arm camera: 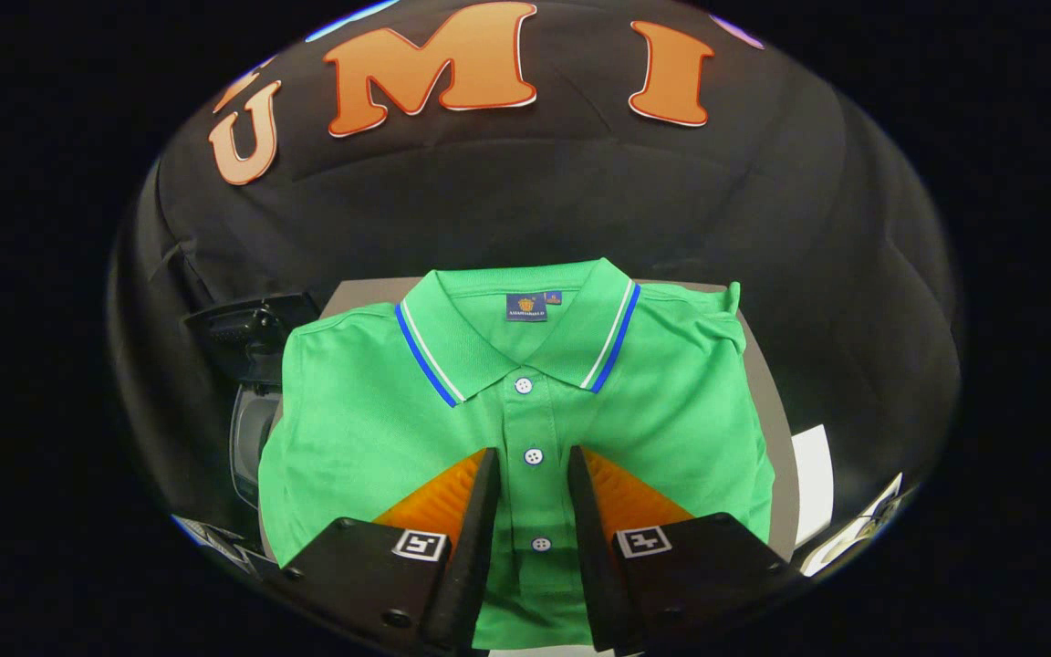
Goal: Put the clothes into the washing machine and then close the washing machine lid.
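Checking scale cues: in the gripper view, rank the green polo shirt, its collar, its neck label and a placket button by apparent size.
1. green polo shirt
2. collar
3. neck label
4. placket button, between the open jaws of the gripper

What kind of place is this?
Probably a small laundry practice booth: black cloth walls, a folded green polo shirt on a grey surface, and the open tool poised over its button placket.

Hand-held gripper [533, 474] up close, two tapered fingers a little apart, ribbed pads, blocky black housings, square black-and-white marker on each, small screws
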`<action>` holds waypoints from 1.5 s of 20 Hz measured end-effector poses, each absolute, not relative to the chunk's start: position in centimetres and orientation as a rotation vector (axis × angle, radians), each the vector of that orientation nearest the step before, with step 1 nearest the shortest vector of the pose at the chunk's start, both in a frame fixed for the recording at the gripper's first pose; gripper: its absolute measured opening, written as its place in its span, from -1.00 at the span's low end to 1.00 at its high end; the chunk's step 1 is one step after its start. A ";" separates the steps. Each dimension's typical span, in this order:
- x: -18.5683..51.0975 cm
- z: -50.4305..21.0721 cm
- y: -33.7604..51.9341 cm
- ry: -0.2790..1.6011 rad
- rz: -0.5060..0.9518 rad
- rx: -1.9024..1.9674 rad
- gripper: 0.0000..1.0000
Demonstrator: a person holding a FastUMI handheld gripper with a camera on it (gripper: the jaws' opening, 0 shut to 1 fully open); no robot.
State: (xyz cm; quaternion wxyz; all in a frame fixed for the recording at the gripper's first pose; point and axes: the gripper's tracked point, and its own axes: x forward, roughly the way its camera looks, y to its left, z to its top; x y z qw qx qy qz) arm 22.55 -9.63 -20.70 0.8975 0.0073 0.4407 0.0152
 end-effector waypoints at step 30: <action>22.5 -14.9 -9.1 0.415 0.185 0.798 -0.84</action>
